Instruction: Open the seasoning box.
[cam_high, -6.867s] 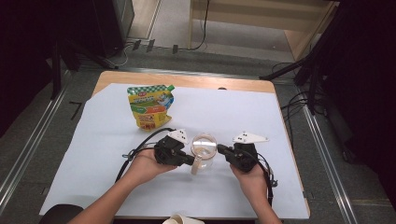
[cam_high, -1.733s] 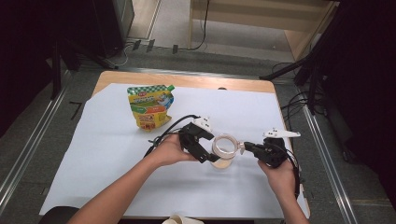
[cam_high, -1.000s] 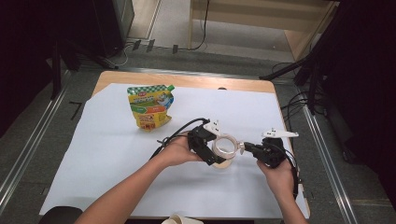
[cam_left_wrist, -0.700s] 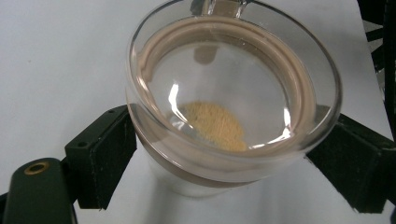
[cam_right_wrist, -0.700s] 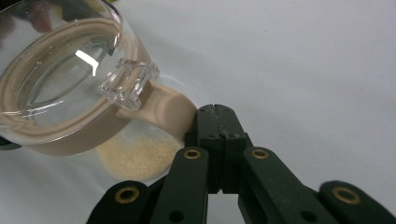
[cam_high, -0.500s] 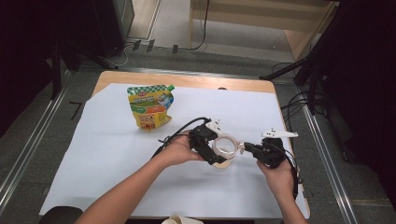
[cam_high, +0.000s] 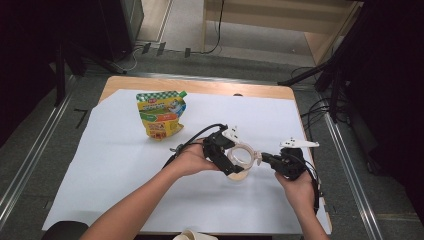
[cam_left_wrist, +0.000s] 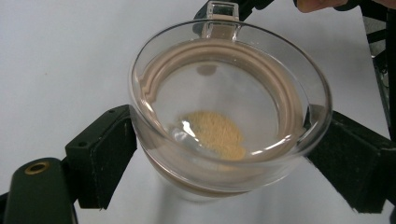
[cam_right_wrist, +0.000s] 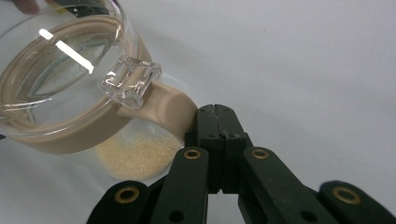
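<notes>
Nearest, at the table's near edge, a pale rounded object (cam_high: 192, 235) is partly cut off by the frame; it cannot be identified. Both forearms enter from below. The left gripper (cam_left_wrist: 224, 154) clamps a clear jar (cam_left_wrist: 229, 116) from either side, its jaws spread to the jar's width and pressed against the wall just under the rim. A beige collar rings the jar's mouth, and a small heap of tan granules (cam_left_wrist: 215, 135) lies at its bottom. The right gripper (cam_right_wrist: 215, 111) has its jaws fully together with nothing between them; their tips touch the beige tab beside the clear latch (cam_right_wrist: 130, 81). The jar sits right of centre on the white sheet (cam_high: 100, 165). Farther back, left of centre, a colourful stand-up pouch (cam_high: 160, 114) stands well apart from the grippers.
</notes>
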